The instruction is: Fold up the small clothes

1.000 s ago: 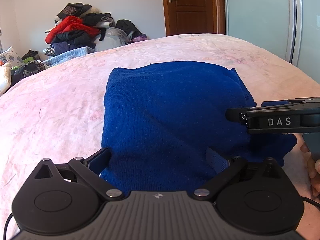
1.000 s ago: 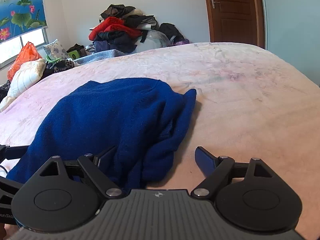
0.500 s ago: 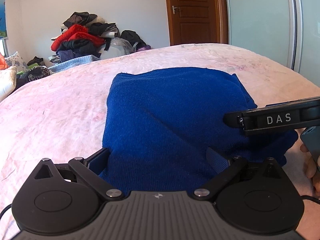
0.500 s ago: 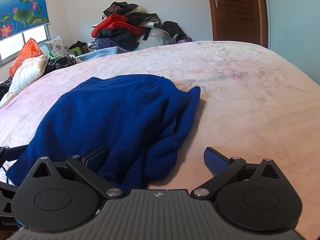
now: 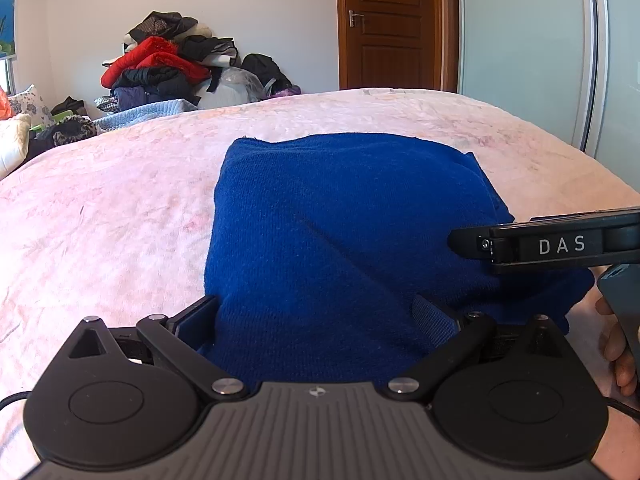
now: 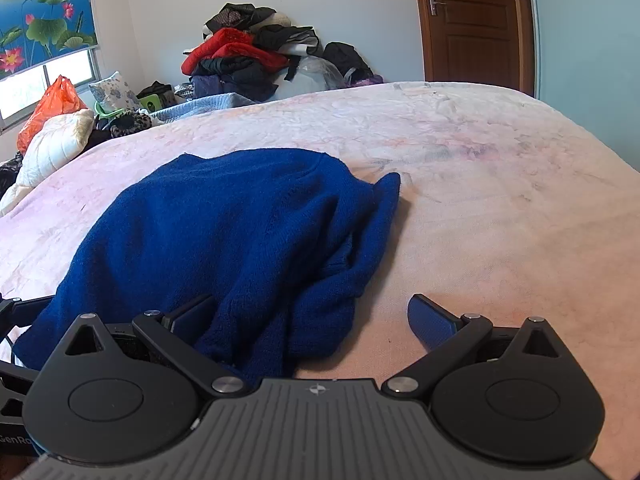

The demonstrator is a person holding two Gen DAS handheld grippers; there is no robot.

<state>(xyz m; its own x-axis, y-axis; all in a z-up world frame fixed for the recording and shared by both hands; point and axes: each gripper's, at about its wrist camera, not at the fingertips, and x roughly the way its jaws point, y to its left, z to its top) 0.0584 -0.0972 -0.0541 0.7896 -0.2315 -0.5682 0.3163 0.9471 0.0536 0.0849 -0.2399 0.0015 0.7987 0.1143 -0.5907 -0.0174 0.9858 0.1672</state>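
Note:
A dark blue knitted garment (image 5: 344, 216) lies folded in a rough block on the pink bedspread (image 5: 108, 216); it also shows in the right wrist view (image 6: 232, 232), bunched at its right edge. My left gripper (image 5: 316, 316) is open, its fingers astride the garment's near edge. My right gripper (image 6: 312, 316) is open over the garment's near right corner, its left finger on the cloth and its right finger (image 6: 432, 320) over bare bedspread. The right gripper's body, marked DAS (image 5: 560, 244), shows at the right of the left wrist view.
A heap of red and black clothes (image 6: 248, 60) lies beyond the bed's far edge. A white pillow (image 6: 56, 140) and an orange bag (image 6: 52, 100) are at the far left. A brown door (image 5: 388, 24) and a sliding wardrobe (image 5: 528, 48) stand behind.
Both cameras have tilted up slightly, so the garment sits lower in each view. The garment has kept its shape and both grippers have stayed open.

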